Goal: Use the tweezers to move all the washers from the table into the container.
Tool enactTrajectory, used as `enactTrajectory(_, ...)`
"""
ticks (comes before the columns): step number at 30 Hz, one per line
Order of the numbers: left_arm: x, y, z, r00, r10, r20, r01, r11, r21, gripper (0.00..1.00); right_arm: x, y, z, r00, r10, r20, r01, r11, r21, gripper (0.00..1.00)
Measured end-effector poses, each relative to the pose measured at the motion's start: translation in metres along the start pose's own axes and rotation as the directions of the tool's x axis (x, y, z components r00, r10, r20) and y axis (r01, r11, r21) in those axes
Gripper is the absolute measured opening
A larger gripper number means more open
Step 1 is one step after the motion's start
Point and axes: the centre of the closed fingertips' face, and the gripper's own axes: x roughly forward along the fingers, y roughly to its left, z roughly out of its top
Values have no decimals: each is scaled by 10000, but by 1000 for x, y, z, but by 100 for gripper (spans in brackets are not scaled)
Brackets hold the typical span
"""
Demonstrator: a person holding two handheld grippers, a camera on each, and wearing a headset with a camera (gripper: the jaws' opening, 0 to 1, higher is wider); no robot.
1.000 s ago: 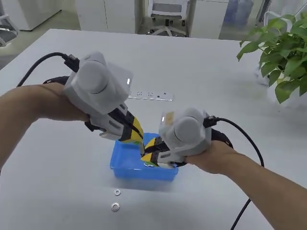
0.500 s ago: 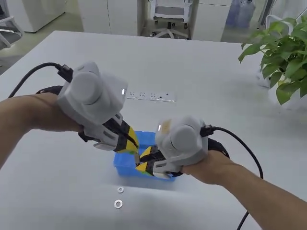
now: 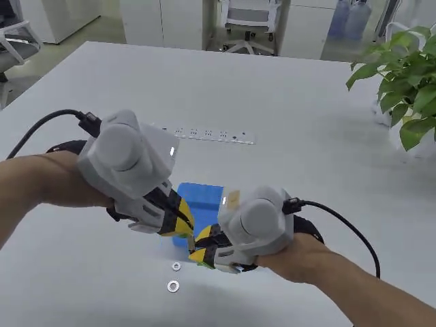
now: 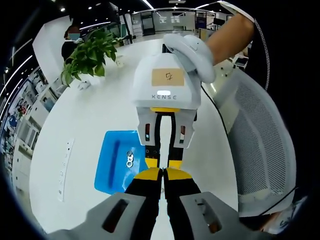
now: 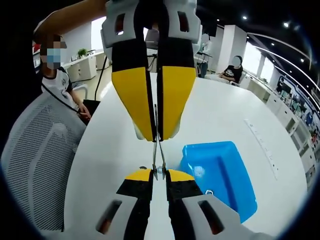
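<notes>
Two washers [image 3: 176, 266] [image 3: 173, 286] lie on the white table just in front of the blue container [image 3: 201, 195]. More washers [image 4: 129, 160] rest inside the container [image 4: 114, 162]. My left gripper [image 3: 178, 225] and right gripper [image 3: 201, 248] meet tip to tip at the container's near edge, above the loose washers. Thin metal tweezers [image 5: 156, 145] run from my right gripper [image 5: 159, 175] up between the left gripper's yellow jaws [image 5: 155, 100]; both look shut on them. My left gripper [image 4: 162, 172] faces the right one head-on. The tweezer tips are hidden.
A white power strip [image 3: 204, 134] lies beyond the container. A potted plant [image 3: 409, 82] stands at the far right, and an office chair [image 3: 248, 24] behind the table. A grey mesh chair [image 5: 35, 150] is close behind me. Cables trail from both grippers.
Both grippers, still joined at the tweezers, have come back from over the container to its near edge, closer to the two loose washers. The head camera has also shifted.
</notes>
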Motion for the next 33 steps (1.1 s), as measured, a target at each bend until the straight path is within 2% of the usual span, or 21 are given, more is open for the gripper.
enactTrajectory(14, 7, -16, -17, 10000, -23, -54, 22, 9997, -236, 5, 18, 16, -5, 9993, 357, 70, -357, 9994, 10, 12)
enactTrajectory(33, 10, -26, -38, 9997, -225, -134, 216, 9981, -578, 5, 37, 30, -5, 9973, 708, 193, -710, 9974, 112, 13)
